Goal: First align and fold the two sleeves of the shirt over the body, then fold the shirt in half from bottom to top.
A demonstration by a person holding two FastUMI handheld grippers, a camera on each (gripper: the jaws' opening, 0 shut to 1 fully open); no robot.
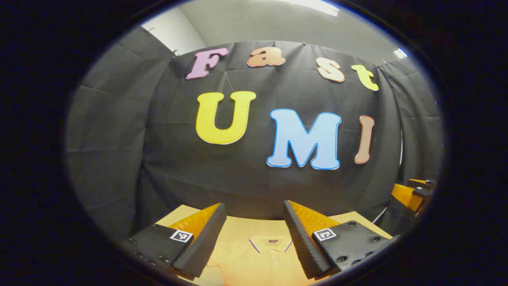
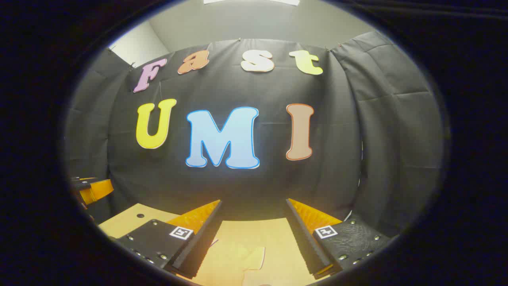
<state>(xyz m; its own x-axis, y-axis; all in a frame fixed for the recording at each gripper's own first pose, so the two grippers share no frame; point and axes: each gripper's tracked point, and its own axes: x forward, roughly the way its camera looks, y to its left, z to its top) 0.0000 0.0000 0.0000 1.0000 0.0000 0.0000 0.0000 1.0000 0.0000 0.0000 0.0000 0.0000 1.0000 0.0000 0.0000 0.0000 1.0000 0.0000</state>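
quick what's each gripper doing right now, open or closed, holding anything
Left gripper: open, holding nothing, above the shirt.
Right gripper: open, holding nothing, above the table.

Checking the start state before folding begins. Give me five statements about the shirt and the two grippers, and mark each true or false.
1. The left gripper is open, nothing between its fingers. True.
2. The right gripper is shut on a sleeve. False: it is open, with the sleeve lying on the table below it.
3. The shirt lies collar up in the left gripper view. True.
4. The shirt is already folded in half. False: collar and button placket lie exposed.
5. The shirt hangs on the booth wall. False: it lies on the table.
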